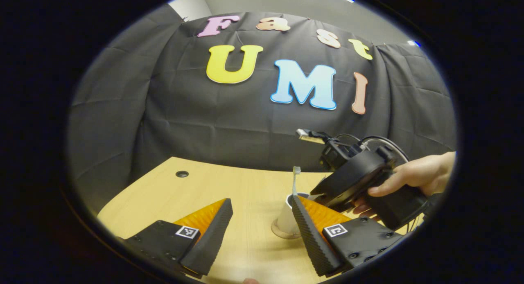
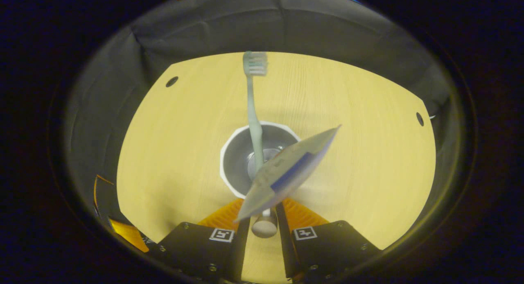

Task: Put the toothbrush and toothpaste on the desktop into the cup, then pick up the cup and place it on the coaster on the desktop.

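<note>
A white cup [image 1: 285, 218] stands on the wooden desk with a brown round coaster [image 1: 281, 234] showing under its base. A pale green toothbrush [image 1: 295, 178] stands in it, head up. In the right gripper view I look down into the cup [image 2: 224, 161], with the toothbrush [image 2: 254, 112] leaning against the far rim. My right gripper [image 2: 263, 219] is shut on the cap end of a toothpaste tube [image 2: 288, 171], which hangs tilted over the cup's mouth. In the left gripper view the right gripper [image 1: 327, 192], held by a hand [image 1: 421, 175], hovers over the cup. My left gripper [image 1: 262, 202] stands open just left of the cup.
The desk [image 1: 245, 185] runs back to the black cloth wall. It has a cable hole [image 1: 182, 174] at its far left. In the right gripper view a cable hole [image 2: 172, 81] sits at the far left and another hole [image 2: 419, 119] at the right edge.
</note>
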The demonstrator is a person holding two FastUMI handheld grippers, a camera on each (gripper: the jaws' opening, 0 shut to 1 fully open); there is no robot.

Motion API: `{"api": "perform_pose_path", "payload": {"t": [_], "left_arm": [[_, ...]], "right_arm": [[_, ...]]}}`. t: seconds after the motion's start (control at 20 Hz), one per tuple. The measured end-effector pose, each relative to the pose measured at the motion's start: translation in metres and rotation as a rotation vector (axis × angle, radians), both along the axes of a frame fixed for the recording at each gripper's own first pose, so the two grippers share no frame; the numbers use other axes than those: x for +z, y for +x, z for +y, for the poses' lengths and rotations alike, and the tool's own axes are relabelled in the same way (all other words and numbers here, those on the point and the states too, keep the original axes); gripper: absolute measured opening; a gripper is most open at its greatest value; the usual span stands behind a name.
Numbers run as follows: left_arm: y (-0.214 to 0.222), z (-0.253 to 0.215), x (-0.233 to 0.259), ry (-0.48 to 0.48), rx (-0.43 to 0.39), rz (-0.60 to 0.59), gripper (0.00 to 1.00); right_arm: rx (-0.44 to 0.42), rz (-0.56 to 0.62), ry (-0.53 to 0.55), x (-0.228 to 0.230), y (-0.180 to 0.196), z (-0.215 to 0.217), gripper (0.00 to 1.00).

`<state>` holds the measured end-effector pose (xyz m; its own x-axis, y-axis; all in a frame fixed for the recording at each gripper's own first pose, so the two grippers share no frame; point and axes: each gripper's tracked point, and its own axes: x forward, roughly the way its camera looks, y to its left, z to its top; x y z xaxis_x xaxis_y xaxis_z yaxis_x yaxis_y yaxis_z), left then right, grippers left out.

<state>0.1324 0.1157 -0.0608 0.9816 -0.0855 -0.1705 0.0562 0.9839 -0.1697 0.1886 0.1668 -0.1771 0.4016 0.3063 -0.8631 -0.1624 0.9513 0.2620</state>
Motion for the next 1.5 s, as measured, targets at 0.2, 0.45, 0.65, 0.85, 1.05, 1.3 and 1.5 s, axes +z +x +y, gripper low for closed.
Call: {"api": "perform_pose_path", "payload": {"t": [0.2,0.45,0.65,0.85,1.05,1.3,1.5], "left_arm": [[0.003,-0.009,0.006,-0.002,0.027,-0.002,0.95],[0.004,-0.048,0.033,0.015,0.013,-0.047,0.94],[-0.001,-0.087,0.061,-0.010,-0.013,-0.080,0.95],[-0.013,-0.114,0.084,-0.018,-0.004,-0.100,0.94],[-0.035,-0.136,0.106,-0.031,0.012,-0.120,0.95],[-0.069,-0.158,0.116,-0.052,0.046,-0.119,0.96],[-0.092,-0.164,0.127,-0.061,0.075,-0.138,0.95]], "right_arm": [[-0.008,-0.104,0.072,0.037,-0.013,-0.014,0.38],[-0.097,-0.323,0.133,0.090,-0.037,-0.066,0.38],[-0.178,-0.528,0.083,0.134,-0.067,-0.132,0.38],[-0.238,-0.741,0.053,0.168,-0.099,-0.183,0.34],[-0.264,-0.900,-0.024,0.184,-0.121,-0.219,0.35],[-0.255,-0.998,-0.036,0.187,-0.133,-0.223,0.38],[-0.243,-1.058,-0.022,0.179,-0.175,-0.226,0.37]]}}
